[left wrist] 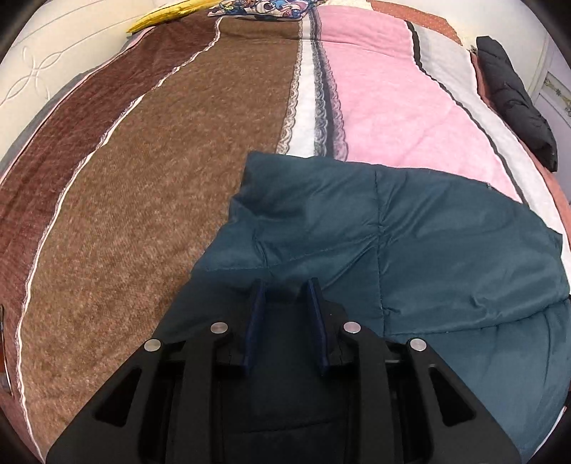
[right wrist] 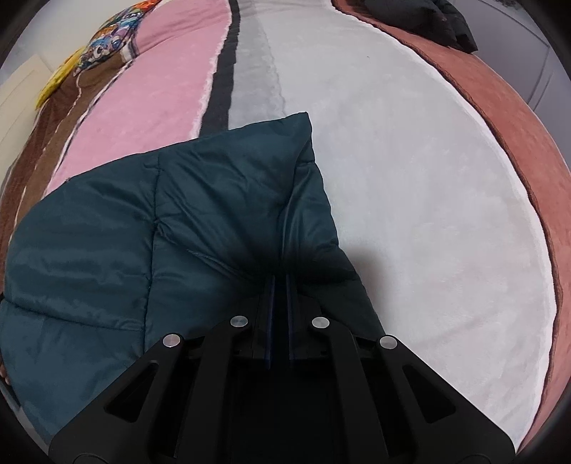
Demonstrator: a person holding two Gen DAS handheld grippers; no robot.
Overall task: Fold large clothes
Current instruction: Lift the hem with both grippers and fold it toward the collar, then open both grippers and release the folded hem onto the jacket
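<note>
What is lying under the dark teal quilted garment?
The teal garment lies on a striped blanket on a bed: brown, white and pink bands run out from beneath it. What the blanket looks like directly under it is covered.

Right gripper (right wrist: pixel 281 282) pointing down, jaws nearly together, pinching dark teal quilted jacket (right wrist: pixel 107 232), spread across striped blanket (right wrist: pixel 410 196), black garment (right wrist: pixel 446 21) far off

No text, label, brand, number or sign can be read in either view. The one printed surface is a cartoon-patterned pillow (left wrist: pixel 257 8) at the far end of the bed, at about twelve o'clock in the left wrist view and ten o'clock in the right wrist view; it shows coloured figures only, too small and warped to make out any lettering.
</note>
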